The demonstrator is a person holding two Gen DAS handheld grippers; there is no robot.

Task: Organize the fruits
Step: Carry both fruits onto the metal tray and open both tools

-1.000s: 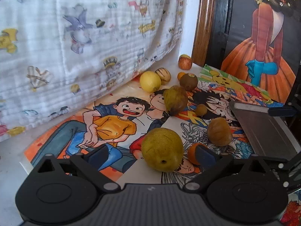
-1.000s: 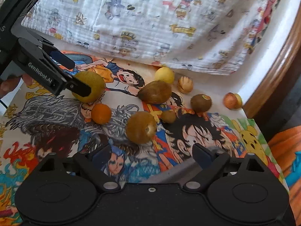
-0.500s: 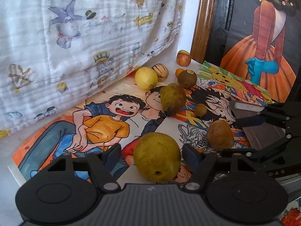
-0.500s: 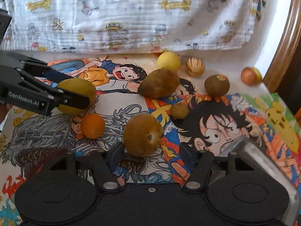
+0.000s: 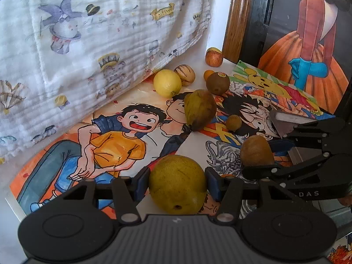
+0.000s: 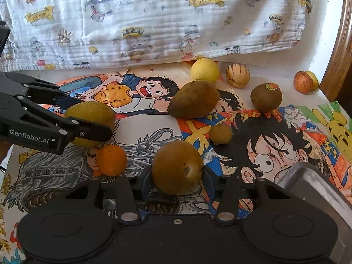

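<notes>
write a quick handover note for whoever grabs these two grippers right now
Left gripper: closing on the yellow-green pear, pads at its sides.
Right gripper: closing on the brown pear, pads at its sides.
Both fruits rest on the cartoon mat.
Loose on the mat: orange, large brown pear, kiwi, small brown fruit, lemon, striped fruit, apple.
Metal tray at right, nothing visibly in it.
Nothing sorted yet; everything is left.

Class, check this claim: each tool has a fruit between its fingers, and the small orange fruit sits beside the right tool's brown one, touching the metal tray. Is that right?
One error: the orange fruit lies well apart from the metal tray, as the right wrist view shows. The rest stands.
</notes>
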